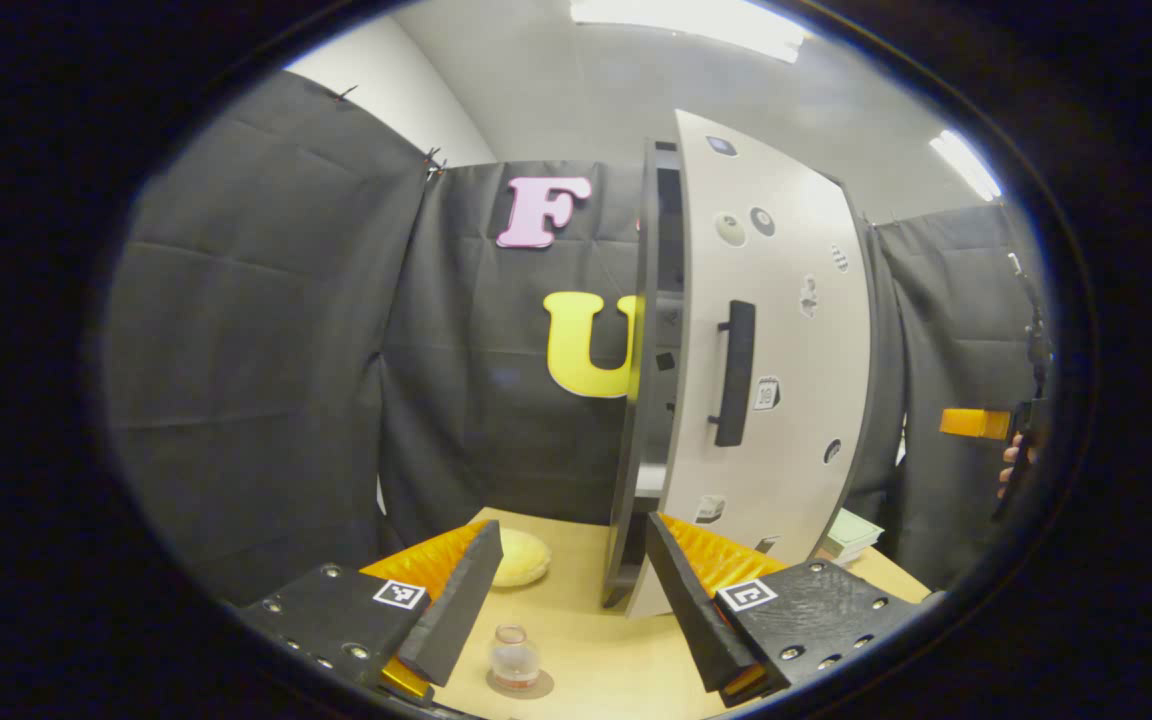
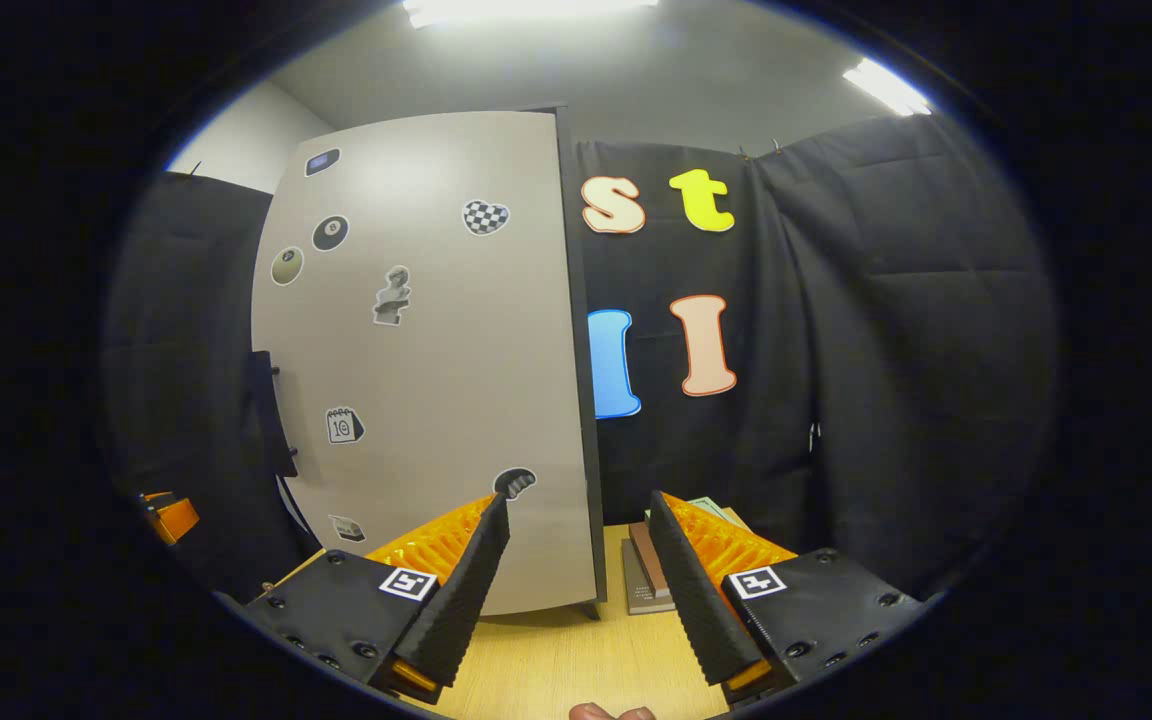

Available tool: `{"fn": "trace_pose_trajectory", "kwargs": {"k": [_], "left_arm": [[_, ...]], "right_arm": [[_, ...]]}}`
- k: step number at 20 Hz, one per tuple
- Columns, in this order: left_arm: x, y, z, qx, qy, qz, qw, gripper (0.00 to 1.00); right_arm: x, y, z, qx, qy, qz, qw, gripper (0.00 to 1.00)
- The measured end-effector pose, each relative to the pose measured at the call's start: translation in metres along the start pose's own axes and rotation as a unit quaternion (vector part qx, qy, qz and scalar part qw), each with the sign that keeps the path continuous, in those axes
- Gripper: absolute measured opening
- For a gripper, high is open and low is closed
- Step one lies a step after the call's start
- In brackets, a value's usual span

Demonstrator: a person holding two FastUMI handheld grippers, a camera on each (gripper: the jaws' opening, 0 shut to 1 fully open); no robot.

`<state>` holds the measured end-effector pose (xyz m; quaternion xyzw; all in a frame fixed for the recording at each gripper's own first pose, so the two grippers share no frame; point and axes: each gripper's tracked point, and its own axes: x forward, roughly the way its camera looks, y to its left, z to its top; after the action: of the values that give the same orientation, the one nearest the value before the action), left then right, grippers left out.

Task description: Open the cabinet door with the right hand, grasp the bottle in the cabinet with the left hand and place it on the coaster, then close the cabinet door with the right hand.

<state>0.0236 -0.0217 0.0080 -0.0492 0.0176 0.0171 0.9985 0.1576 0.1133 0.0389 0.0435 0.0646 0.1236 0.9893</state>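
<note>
Bottle [image 1: 515, 657] sits on the coaster [image 1: 520, 685] on the table [image 1: 586, 620], between and below the left gripper [image 1: 566, 590] fingers — jaws spread wide, holding nothing. Door [image 1: 766, 360] is ajar, handle [image 1: 734, 372] facing out; cabinet [image 1: 641, 400] interior mostly hidden. Right gripper [image 2: 576, 575] is wide open too, nothing btwn its fingers, apart from the door face; books [image 2: 648, 580] lie just past the door's edge. Bare tabletop w/ a pale round thing [image 1: 521, 557] at left.

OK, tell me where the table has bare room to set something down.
Bare table lies between the yellow round pad, the bottle on its coaster and the cabinet. It is crowded right of the cabinet door, where books are stacked.
</note>
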Motion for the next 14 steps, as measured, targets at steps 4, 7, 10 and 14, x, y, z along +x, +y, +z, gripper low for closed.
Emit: {"fn": "trace_pose_trajectory", "kwargs": {"k": [4, 7, 10, 14], "left_arm": [[0.010, -0.017, 0.012, 0.006, -0.008, -0.007, 1.000, 0.87], [0.017, -0.025, 0.011, 0.005, -0.008, -0.009, 1.000, 0.87], [0.017, -0.032, 0.006, 0.003, -0.004, -0.013, 1.000, 0.90], [0.015, -0.034, -0.002, 0.009, 0.003, -0.007, 1.000, 0.90]], "right_arm": [[-0.010, -0.016, -0.006, -0.021, -0.007, -0.013, 1.000, 0.90], [-0.005, -0.016, -0.010, -0.037, -0.003, -0.008, 0.999, 0.90], [0.000, -0.011, -0.015, -0.038, 0.009, 0.007, 0.999, 0.90], [0.009, -0.004, -0.018, -0.039, 0.021, 0.028, 0.999, 0.86]]}}
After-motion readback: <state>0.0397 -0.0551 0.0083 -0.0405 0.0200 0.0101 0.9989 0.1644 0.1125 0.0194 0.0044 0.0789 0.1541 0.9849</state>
